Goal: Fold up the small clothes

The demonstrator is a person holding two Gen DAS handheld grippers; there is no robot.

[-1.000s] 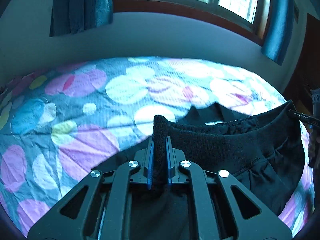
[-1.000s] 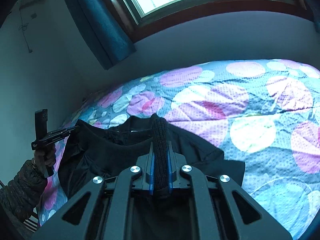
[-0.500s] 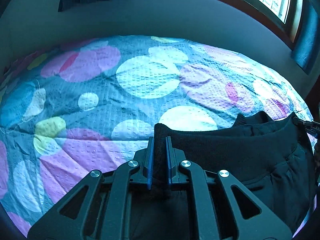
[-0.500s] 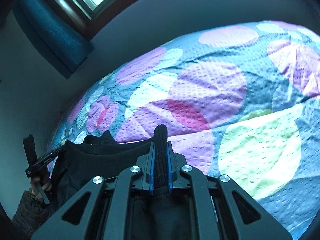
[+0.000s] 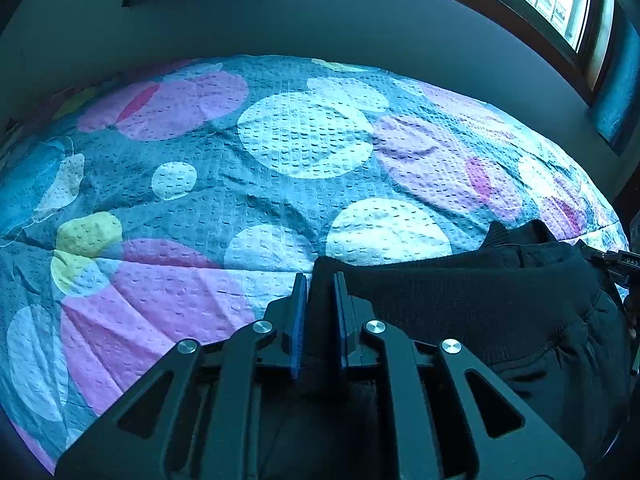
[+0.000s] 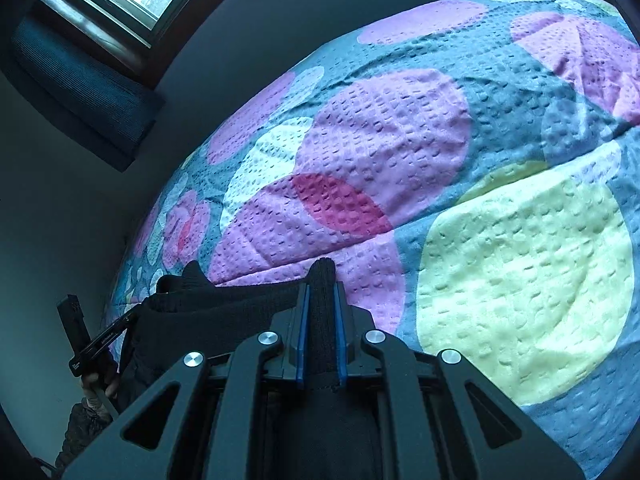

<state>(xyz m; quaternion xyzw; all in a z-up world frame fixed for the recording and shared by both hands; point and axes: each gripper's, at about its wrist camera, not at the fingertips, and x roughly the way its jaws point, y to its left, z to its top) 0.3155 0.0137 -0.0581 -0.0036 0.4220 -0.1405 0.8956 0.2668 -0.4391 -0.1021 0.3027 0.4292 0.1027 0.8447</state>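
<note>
A: Where is the black garment (image 5: 480, 300) now?

B: It hangs between the 2 grippers, just above the bedspread (image 5: 280, 152) with the coloured circles. Its ribbed band is stretched in a line from one gripper to the other, so the long axis runs across, parallel to the near edge of the bedspread. The rest of the cloth falls down below the band, toward the camera.

A: And how do the grippers hold it?

B: The left gripper (image 5: 320, 300) is closed narrow on one end of the band; the knit fills the gap between the blue pads and its corner stands up a little past the fingertips. The right gripper (image 6: 321, 300) is the same: jaws pressed on the other end of the band, with a stub of knit standing above the tips.

A: Does the garment touch the bedspread?

B: I cannot tell; the lower part is hidden behind the gripper bodies.

A: What else is there?

B: Beyond the bedspread there is a plain wall, with a window (image 5: 560, 4) above it and a blue curtain (image 6: 80, 92) beside the window.
</note>
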